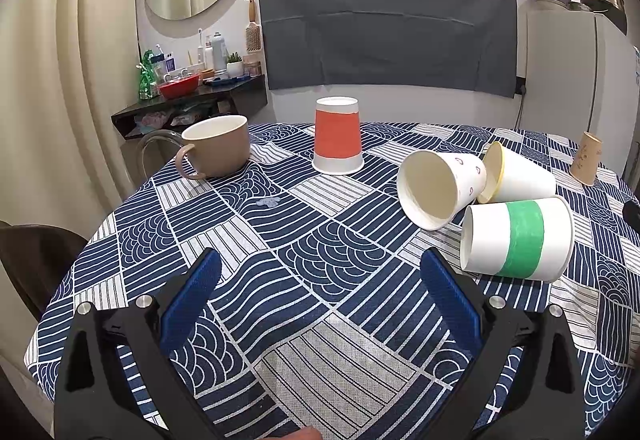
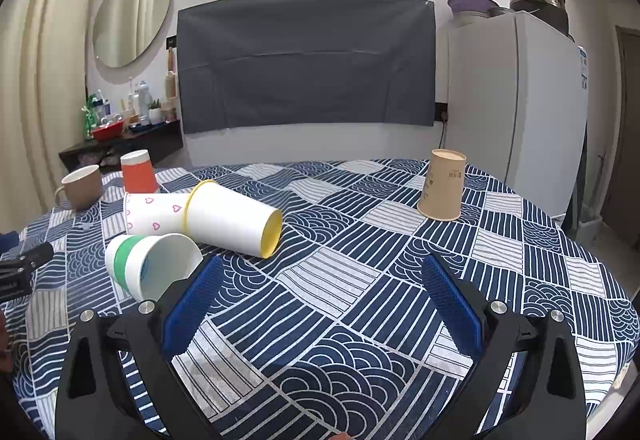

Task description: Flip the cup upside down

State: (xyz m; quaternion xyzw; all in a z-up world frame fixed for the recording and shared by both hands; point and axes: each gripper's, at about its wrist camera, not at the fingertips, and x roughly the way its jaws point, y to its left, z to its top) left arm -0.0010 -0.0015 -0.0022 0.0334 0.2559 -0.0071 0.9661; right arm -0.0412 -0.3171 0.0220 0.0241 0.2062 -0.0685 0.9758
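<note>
Both grippers, left (image 1: 320,268) and right (image 2: 320,272), gape wide, holding nothing; the mug (image 1: 216,146), far ahead-left, stands upright, needing a flip.

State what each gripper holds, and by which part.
Nothing. The left gripper and the right gripper are both open, with only tablecloth between their fingers.

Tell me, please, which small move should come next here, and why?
Probably the right gripper should shift left toward the green-banded white paper cup. That cup lies on its side on the blue patterned tablecloth, its open mouth facing this gripper just beyond the left fingertip. Both grippers are open and empty. The left gripper looks farther from it.
</note>
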